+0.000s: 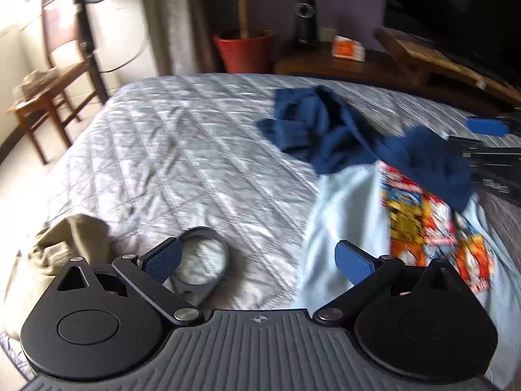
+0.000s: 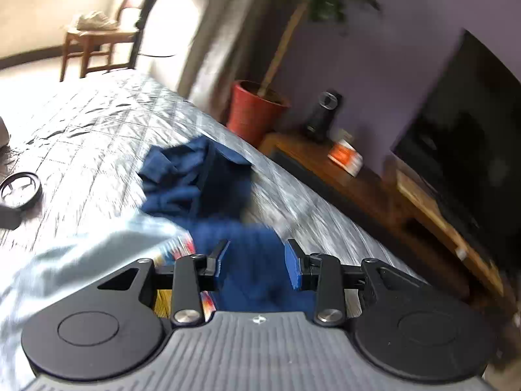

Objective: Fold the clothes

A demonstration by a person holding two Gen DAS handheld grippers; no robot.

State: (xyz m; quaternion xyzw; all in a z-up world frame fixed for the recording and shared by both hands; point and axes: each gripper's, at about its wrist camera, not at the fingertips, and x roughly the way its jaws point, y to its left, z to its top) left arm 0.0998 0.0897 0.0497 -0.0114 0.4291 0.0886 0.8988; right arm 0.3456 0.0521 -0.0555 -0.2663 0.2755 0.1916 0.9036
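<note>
The navy garment [image 1: 329,133] lies crumpled on the bed [image 1: 182,150], partly overlapping the pale printed shirt [image 1: 351,228]. The right claw [image 2: 257,262] is parted over navy cloth, pinching nothing; one hem corner should be taken. The left claw [image 1: 257,260] is spread, empty. The red pot [image 1: 244,49] holds a plant stem.

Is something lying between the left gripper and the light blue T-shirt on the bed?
Nothing visible does. The left gripper is open above the quilt, and the light blue T-shirt lies just beside its right finger. The navy garment covers only the shirt's far end.
</note>
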